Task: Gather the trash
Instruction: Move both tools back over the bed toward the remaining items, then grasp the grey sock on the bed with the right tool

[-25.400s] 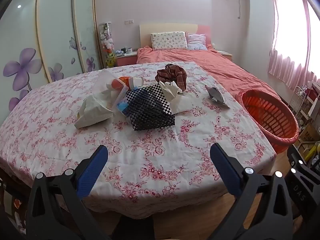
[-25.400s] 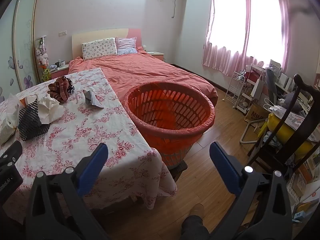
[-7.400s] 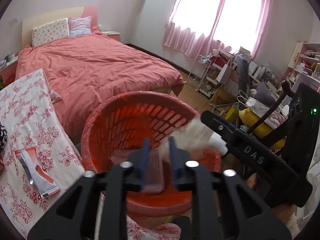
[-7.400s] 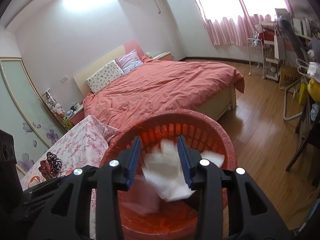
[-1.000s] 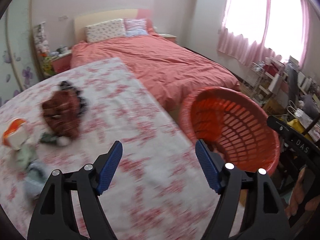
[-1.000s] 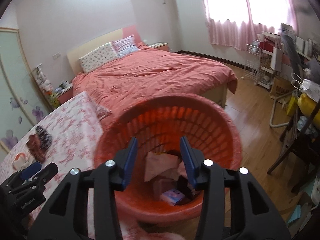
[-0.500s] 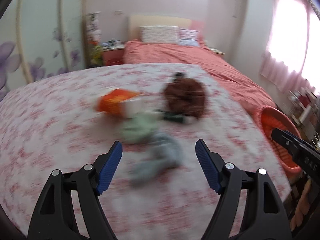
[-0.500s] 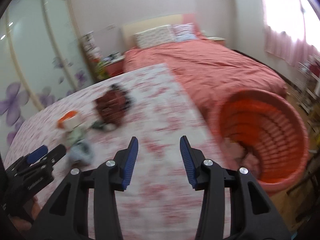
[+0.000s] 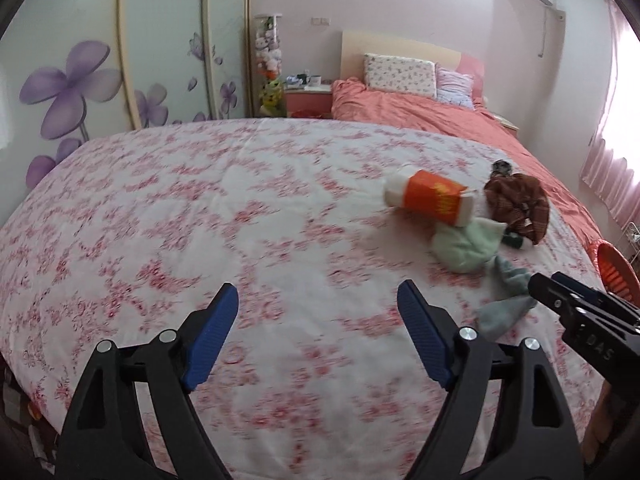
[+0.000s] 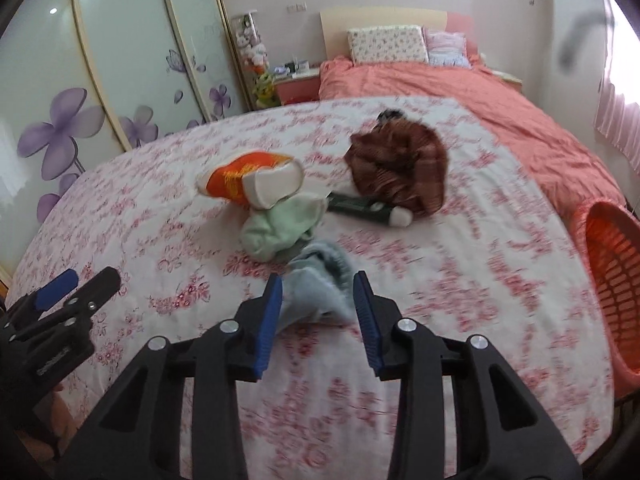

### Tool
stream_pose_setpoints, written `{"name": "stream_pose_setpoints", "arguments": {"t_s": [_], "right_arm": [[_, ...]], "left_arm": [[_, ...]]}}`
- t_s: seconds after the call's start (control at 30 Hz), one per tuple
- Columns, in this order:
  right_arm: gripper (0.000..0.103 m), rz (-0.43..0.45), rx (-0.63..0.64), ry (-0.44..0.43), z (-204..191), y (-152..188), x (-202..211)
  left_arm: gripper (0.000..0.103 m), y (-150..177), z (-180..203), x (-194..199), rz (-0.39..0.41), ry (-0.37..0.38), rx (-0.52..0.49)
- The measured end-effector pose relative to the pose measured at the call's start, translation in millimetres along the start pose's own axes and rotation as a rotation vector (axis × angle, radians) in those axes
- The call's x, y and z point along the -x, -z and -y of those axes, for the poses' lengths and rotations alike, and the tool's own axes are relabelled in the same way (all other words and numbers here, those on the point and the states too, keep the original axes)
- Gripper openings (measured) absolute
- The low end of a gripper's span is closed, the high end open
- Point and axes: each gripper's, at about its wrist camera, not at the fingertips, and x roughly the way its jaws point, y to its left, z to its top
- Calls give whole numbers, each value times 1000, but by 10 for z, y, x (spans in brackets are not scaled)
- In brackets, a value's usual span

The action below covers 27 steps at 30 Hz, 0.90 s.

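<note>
While we hover over the flowered tablecloth, our left gripper is empty, jaws wide and opening. Our right gripper has jaws narrower and closing, a blue-grey cloth between them; contact unclear. Beside it: green cloth, orange cup, dark tube, brown cloth. Red basket at the table's right edge.

Motion-blurred floral tablecloth; orange basket cut off at the right edge.
</note>
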Motion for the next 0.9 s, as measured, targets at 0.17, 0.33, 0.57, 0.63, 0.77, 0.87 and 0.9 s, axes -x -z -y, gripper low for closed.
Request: {"name": "stream_pose_setpoints", "arguments": {"t_s": [0.17,0.33,0.57,0.63,0.77,0.87,0.9], "right_arm": [[27,-46,1,44,-13,27,-181],[15,-46,0,65,108,68,-163],[13,7,-45,138,510,75,32],[13,16,-69,158,655,82,80],[13,25,-113,167,872,106,140],[13,26,-121,165,935,128,151],[13,25,-123,164,940,137,143]], "left_arm": [[81,11,-100,-50,-24,3,13],[81,0,-46,-114,-56,44,22],[81,-88,226,-223,-73,102,1],[81,-147,331,-259,-76,131,1],[81,-281,512,-370,-80,182,8],[81,-392,633,-496,-99,197,21],[81,-418,659,-531,-108,201,32]]}}
